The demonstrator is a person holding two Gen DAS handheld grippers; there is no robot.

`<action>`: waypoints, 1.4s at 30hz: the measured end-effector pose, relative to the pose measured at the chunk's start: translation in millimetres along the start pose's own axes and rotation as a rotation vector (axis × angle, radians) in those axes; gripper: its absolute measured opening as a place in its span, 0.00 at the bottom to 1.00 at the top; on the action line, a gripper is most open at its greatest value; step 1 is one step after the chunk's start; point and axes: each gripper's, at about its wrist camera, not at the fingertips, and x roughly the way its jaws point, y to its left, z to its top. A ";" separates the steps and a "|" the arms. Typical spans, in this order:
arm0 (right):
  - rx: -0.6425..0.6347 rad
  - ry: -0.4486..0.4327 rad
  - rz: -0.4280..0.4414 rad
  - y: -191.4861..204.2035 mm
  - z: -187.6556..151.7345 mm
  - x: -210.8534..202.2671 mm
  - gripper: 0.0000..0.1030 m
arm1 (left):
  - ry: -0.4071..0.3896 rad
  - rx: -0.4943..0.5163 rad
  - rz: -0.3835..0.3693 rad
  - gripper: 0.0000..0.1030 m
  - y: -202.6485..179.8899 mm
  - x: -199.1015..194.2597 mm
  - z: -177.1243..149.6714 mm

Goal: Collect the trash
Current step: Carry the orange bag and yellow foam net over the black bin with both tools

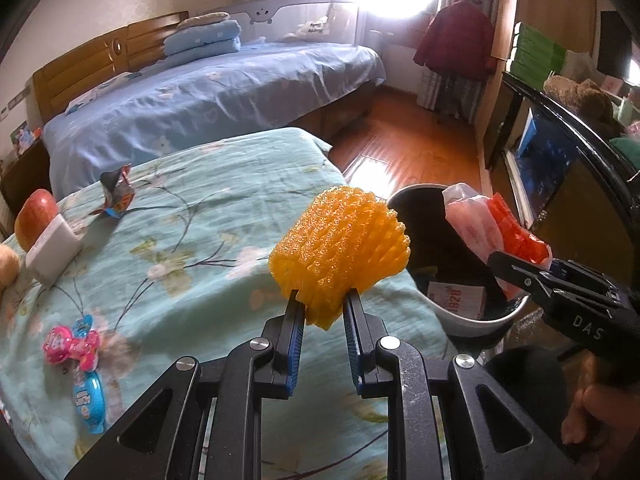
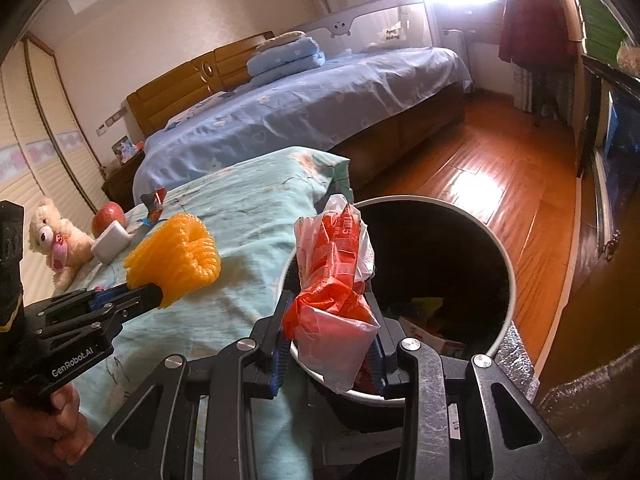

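My left gripper is shut on a yellow foam fruit net, held above the teal flowered cover's right edge. The same net shows at the left in the right wrist view, in the left gripper. My right gripper is shut on a crumpled red and white plastic bag, which hangs over the near rim of the round trash bin. The bin holds some cardboard and wrappers. A torn snack wrapper lies on the cover, far left.
On the teal cover lie an apple, a white block, pink and blue toys and a teddy bear. A blue bed stands behind. Wooden floor runs right of the bin; dark furniture lines the right side.
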 end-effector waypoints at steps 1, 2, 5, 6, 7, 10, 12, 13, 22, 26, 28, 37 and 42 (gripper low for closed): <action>0.001 0.001 -0.005 -2.0 -0.1 -0.3 0.32 | 0.001 0.002 -0.002 0.18 -2.4 0.8 0.9; 0.002 0.001 -0.007 -3.7 -0.3 -0.3 0.32 | 0.002 0.004 -0.005 0.18 -3.6 1.7 1.6; 0.009 0.004 -0.017 -8.7 0.3 0.5 0.32 | 0.005 0.011 -0.011 0.18 -8.9 4.4 3.4; 0.012 0.005 -0.019 -10.6 0.2 0.4 0.32 | 0.005 0.013 -0.012 0.18 -10.4 4.7 4.2; 0.015 0.005 -0.020 -12.6 0.4 0.7 0.32 | 0.006 0.017 -0.014 0.18 -13.0 5.6 5.1; 0.016 0.006 -0.027 -15.7 0.7 0.9 0.32 | 0.007 0.023 -0.017 0.18 -17.1 8.6 7.8; 0.016 0.007 -0.032 -18.3 1.7 1.0 0.32 | 0.007 0.026 -0.020 0.18 -20.5 10.3 9.4; 0.015 0.007 -0.034 -19.0 1.7 1.0 0.32 | 0.009 0.028 -0.022 0.18 -22.5 11.8 10.3; 0.024 0.013 -0.055 -31.0 5.7 3.1 0.32 | 0.025 0.050 -0.033 0.19 -34.0 25.3 14.6; 0.028 0.018 -0.062 -36.1 6.6 5.6 0.32 | 0.030 0.058 -0.038 0.19 -38.9 30.3 17.7; 0.031 0.020 -0.066 -38.0 6.9 6.6 0.32 | 0.033 0.062 -0.040 0.19 -42.2 33.0 19.3; 0.034 0.030 -0.075 -47.6 11.2 10.5 0.32 | 0.040 0.068 -0.043 0.19 -50.2 42.4 24.3; 0.042 0.037 -0.075 -53.1 11.8 12.7 0.33 | 0.043 0.070 -0.048 0.20 -55.3 46.1 26.7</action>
